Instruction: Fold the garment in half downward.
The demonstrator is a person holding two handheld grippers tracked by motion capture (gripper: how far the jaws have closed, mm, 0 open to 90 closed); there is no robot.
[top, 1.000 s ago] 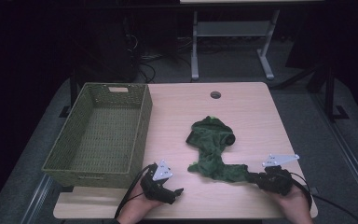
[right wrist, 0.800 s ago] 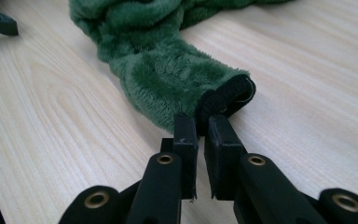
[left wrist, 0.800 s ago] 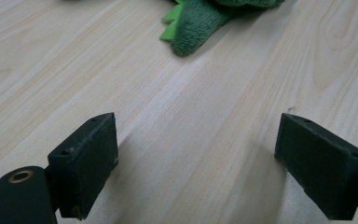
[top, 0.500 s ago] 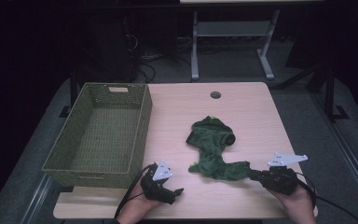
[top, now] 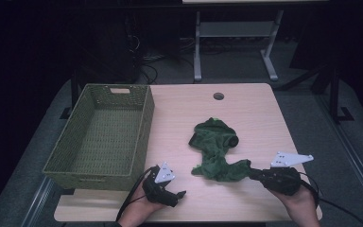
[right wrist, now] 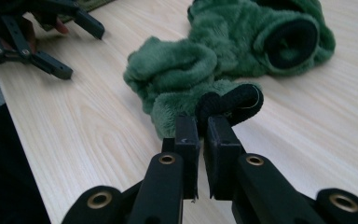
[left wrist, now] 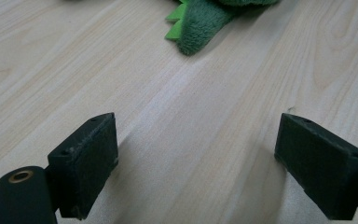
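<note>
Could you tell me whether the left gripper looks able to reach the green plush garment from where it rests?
Probably yes: the left gripper is open, with only bare table before the green plush garment.

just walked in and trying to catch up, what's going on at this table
A person holds a gripper in each hand over a wooden table. The right gripper is shut on the near end of a green fleece garment, pinching its black cuff; the rest of the cloth lies crumpled on the table. The left gripper rests low over bare wood with its jaws wide open, holding nothing. A green woven basket stands at the table's left side with nothing visible inside it.
</note>
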